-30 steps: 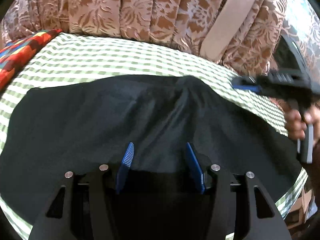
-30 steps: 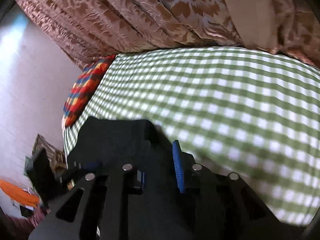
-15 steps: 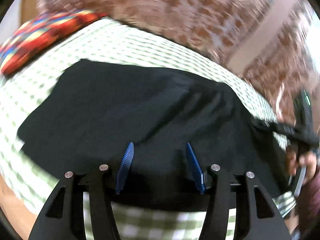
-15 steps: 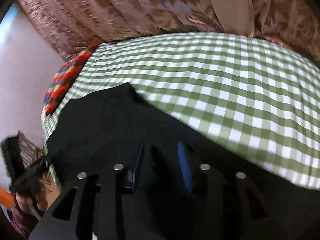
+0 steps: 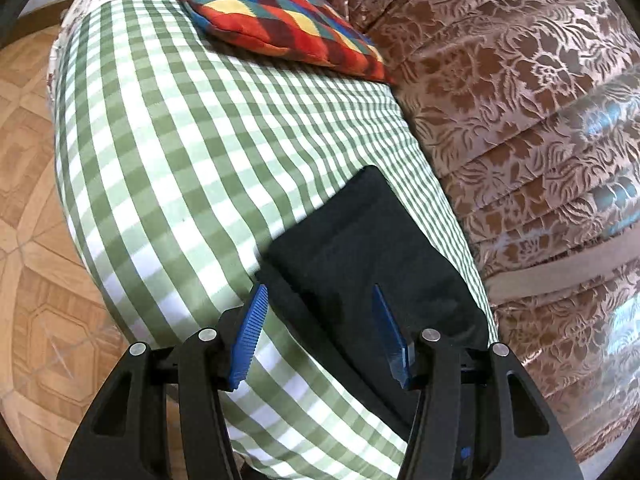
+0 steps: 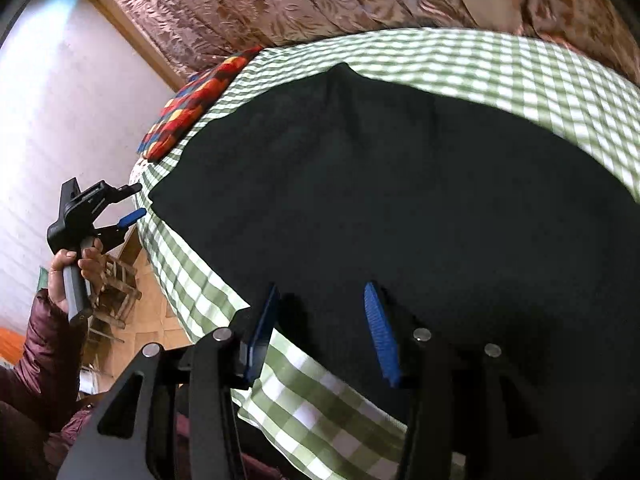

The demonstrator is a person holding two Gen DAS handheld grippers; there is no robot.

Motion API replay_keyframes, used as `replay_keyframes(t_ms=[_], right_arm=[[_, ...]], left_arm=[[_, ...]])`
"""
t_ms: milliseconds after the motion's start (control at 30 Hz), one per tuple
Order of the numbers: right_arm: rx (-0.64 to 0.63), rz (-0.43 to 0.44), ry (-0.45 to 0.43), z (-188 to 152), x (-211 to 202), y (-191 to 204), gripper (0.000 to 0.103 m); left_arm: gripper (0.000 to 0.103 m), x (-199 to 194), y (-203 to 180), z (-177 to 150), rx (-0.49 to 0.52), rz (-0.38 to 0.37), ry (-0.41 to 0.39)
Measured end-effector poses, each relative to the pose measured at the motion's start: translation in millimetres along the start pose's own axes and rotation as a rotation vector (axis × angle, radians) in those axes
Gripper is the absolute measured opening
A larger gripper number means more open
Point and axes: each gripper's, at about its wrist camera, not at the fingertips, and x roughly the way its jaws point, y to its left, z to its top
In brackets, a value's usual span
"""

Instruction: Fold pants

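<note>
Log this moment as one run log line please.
step: fold pants | pants: flat on checked sheet | left gripper: open, empty | right gripper: opening, nothing between fingers

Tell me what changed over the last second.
The right hand-held gripper has just been opening, letting go of the black pants; nothing sits between its pads. The left hand-held gripper swung away toward the pants' end, open and empty. The pants stay on the checked sheet, pillow unmoved.
</note>
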Motion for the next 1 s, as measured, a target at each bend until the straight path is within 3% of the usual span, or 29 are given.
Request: replay_keyframes(t_ms=[200, 300, 367, 567, 800, 1000], right_arm=[[0.026, 0.009, -0.008, -3.2, 2.9, 0.2, 0.054], [0.032, 0.01, -0.014, -3.4, 3.8, -1.2, 0.055], [0.042, 0.018, -0.016, -3.8, 4.5, -2.2, 0.055], [0.053, 0.024, -0.017, -4.0, 4.1, -5.8, 0.055], [0.06, 0.031, -0.024, -6.8, 4.8, -6.8, 0.055], [0.07, 0.059, -0.034, -8.9, 5.2, -6.7, 0.065]], left_arm=[[0.053, 11.2, -4.0, 10.5, 0.012, 0.04, -0.015], [0.018, 21.7, -1.6, 17.0, 0.013, 0.082, -0.003], [0.006, 21.5, -1.5, 20.4, 0.035, 0.095, -0.023], [0.004, -2.5, -10.3, 16.3, 0.097, 0.068, -0.088], [0.004, 26.0, 7.8, 16.4, 0.122, 0.179, -0.023], [0.007, 4.7, -11.1, 12.8, 0.195, 0.277, -0.109]])
